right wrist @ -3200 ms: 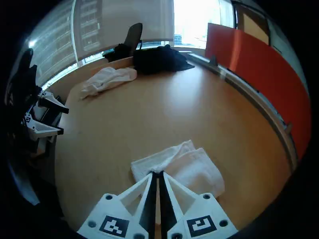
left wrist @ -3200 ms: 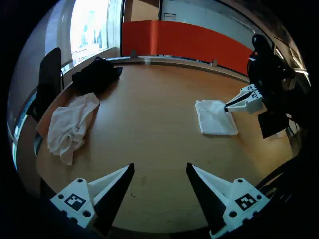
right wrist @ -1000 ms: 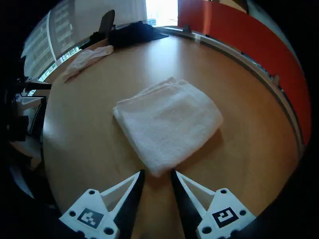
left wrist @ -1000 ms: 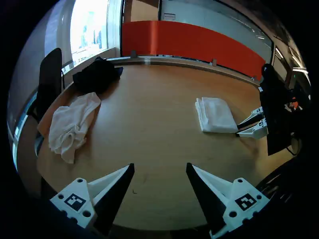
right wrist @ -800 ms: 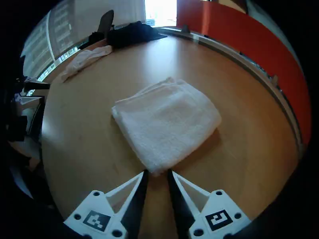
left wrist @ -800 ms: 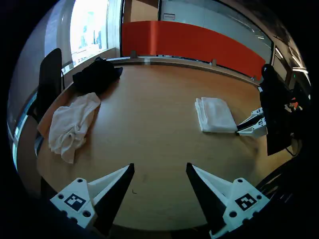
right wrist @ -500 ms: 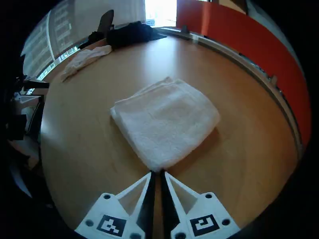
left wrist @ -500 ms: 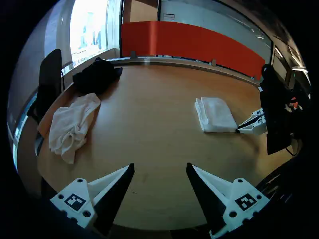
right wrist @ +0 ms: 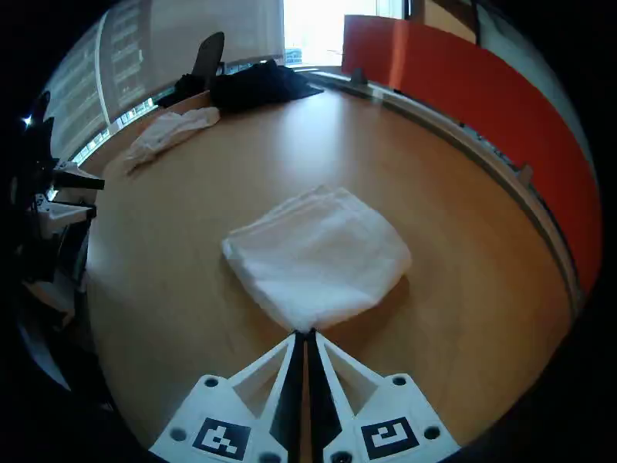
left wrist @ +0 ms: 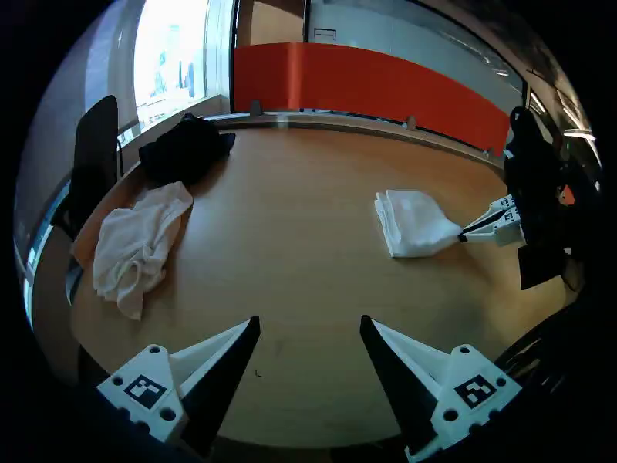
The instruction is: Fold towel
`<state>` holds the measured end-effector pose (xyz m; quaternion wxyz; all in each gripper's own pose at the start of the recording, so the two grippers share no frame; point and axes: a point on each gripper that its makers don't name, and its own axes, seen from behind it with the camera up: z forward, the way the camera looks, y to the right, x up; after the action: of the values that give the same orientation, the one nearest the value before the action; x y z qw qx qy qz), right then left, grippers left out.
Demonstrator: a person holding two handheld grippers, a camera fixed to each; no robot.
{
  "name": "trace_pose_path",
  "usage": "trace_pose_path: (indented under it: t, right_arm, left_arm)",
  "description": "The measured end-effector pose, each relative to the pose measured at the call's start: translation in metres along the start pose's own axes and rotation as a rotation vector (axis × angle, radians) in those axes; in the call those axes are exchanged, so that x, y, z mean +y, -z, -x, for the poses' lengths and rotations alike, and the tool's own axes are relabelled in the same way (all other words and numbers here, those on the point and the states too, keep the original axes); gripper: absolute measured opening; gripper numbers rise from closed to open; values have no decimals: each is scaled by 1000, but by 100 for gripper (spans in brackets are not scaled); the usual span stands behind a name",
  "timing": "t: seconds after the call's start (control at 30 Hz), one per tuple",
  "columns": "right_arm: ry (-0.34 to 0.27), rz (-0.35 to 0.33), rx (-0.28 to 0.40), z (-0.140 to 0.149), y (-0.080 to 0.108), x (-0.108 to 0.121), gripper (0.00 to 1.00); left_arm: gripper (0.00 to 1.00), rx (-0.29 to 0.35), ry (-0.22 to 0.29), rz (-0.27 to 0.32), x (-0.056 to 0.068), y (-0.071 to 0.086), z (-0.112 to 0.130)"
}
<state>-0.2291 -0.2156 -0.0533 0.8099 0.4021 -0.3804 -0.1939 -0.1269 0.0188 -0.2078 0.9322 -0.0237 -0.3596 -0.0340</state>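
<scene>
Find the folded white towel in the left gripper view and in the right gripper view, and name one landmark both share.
Left gripper view: the folded towel lies right of centre, its corner pinched by the right gripper.
Right gripper view: centre, just above the fingers.
Shared landmark: the orange panel, along the top in the first, down the right in the second.

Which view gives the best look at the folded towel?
The right gripper view: the folded towel lies close and central, its near corner pinched by the right gripper. The left gripper view shows it small and far off, beside that gripper.
</scene>
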Motion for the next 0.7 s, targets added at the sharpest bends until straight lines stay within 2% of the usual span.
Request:
trace_pose_path:
  t: [0.37,0.7]
  right_arm:
    - [59,3,118,-77,35,9,3]
    - [93,-3,121,-98,69,18,3]
  left_arm:
    - [97,26,-10,13,2,-3,0]
    - [97,20,-31,24,3,-4,6]
